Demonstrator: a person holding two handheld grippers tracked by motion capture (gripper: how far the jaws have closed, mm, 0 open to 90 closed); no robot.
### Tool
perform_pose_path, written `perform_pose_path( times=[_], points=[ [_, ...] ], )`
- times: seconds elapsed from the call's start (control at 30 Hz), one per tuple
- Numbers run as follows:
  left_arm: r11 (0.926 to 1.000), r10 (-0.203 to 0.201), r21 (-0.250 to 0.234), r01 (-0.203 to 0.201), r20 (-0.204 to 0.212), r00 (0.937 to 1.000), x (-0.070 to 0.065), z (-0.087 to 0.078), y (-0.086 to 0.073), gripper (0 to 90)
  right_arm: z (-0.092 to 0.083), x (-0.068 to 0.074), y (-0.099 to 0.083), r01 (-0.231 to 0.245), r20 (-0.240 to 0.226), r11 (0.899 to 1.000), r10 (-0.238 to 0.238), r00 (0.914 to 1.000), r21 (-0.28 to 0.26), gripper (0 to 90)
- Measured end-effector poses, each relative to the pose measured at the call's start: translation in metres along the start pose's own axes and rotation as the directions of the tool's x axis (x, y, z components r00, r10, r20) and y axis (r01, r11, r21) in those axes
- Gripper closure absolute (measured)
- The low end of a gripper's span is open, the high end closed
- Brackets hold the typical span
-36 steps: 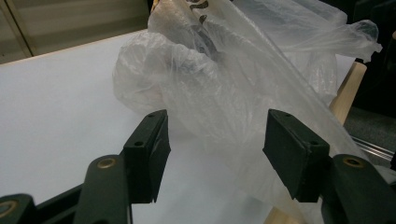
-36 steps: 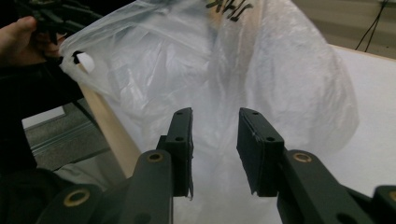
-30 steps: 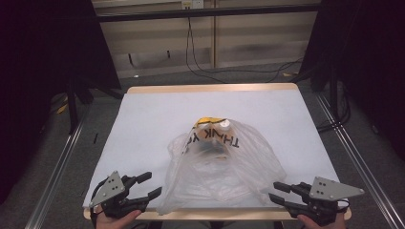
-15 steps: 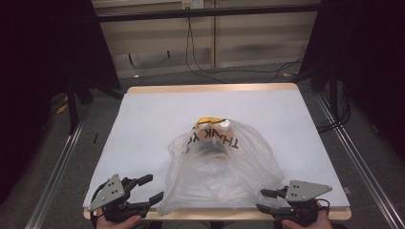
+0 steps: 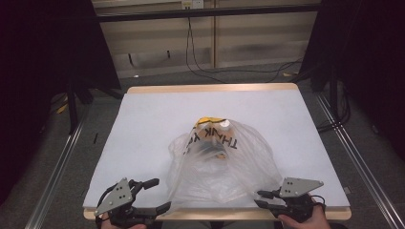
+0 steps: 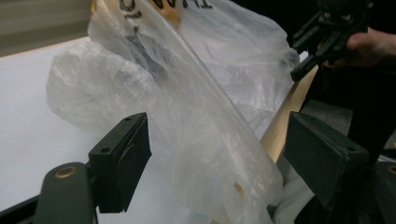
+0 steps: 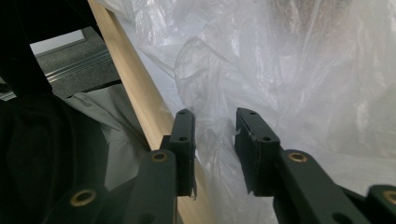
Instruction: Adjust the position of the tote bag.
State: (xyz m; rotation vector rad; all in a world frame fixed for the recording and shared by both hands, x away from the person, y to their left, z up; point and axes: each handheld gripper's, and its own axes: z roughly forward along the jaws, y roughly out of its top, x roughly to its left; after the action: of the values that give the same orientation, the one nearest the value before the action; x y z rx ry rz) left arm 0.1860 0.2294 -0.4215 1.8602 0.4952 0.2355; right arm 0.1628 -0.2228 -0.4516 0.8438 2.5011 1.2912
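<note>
The table (image 5: 143, 124) is being overlooked from above, facing forward. The plastic bag (image 5: 224, 162) is being viewed closely from both gripper cameras, and from above too.

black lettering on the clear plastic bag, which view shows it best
The high view: the black lettering on the clear plastic bag reads whole from above, upside down. The left gripper view crops it at the top edge; in the right gripper view it's unclear.

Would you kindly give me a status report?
Left gripper open, astride clear plastic bag. Right gripper closing, bag film between jaws, not yet pinched. Nothing in the way.
</note>
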Motion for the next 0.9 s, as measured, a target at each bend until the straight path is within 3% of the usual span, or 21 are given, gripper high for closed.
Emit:
perform_pose_path(
  times=[0.07, 0.23, 0.27, 0.33, 0.43, 0.6, 0.73, 0.9],
  points=[
    [0.9985, 0.017, 0.052, -0.016, -0.012, 0.9998, -0.001, 0.004, -0.003, 24.3, 0.000, 0.000, 0.000, -0.003, -0.004, 1.000, 0.003, 1.0000, 0.000, 73.3],
    [0.9962, 0.004, 0.087, -0.004, 0.001, 1.0000, 0.002, 0.009, -0.009, 46.2, 0.001, -0.001, 0.000, -0.003, -0.013, 1.000, 0.003, 0.9999, 0.005, 80.1],
    [0.9910, 0.013, 0.133, -0.013, 0.001, 0.9999, 0.004, 0.012, -0.012, 51.4, 0.001, -0.002, 0.001, -0.007, -0.013, 1.000, 0.007, 0.9999, -0.003, 82.6],
    [0.9887, 0.012, 0.150, -0.011, -0.004, 0.9999, 0.005, 0.014, -0.013, 57.2, 0.001, -0.003, 0.001, -0.008, -0.015, 1.000, 0.008, 0.9999, -0.005, 84.7],
    [0.9877, 0.000, 0.156, -0.003, 0.019, 0.9998, 0.009, 0.016, -0.015, 69.4, 0.000, -0.004, 0.001, -0.018, -0.017, 1.000, 0.018, 0.9997, -0.012, 86.5],
    [0.9890, -0.013, 0.148, 0.011, 0.011, 0.9999, 0.014, 0.014, -0.015, 83.0, -0.002, -0.008, 0.002, -0.028, -0.018, 0.999, 0.027, 0.9995, -0.034, 88.0],
    [0.9928, -0.017, 0.119, 0.015, 0.017, 0.9997, 0.015, 0.008, -0.012, 87.1, -0.006, -0.010, 0.002, -0.037, -0.023, 0.998, 0.036, 0.9991, -0.058, 88.6],
    [0.9960, -0.017, 0.088, 0.015, 0.024, 0.9996, 0.014, 0.005, -0.005, 87.8, -0.014, -0.013, 0.009, -0.044, -0.034, 0.991, 0.040, 0.9986, -0.125, 89.0]
  ],
)
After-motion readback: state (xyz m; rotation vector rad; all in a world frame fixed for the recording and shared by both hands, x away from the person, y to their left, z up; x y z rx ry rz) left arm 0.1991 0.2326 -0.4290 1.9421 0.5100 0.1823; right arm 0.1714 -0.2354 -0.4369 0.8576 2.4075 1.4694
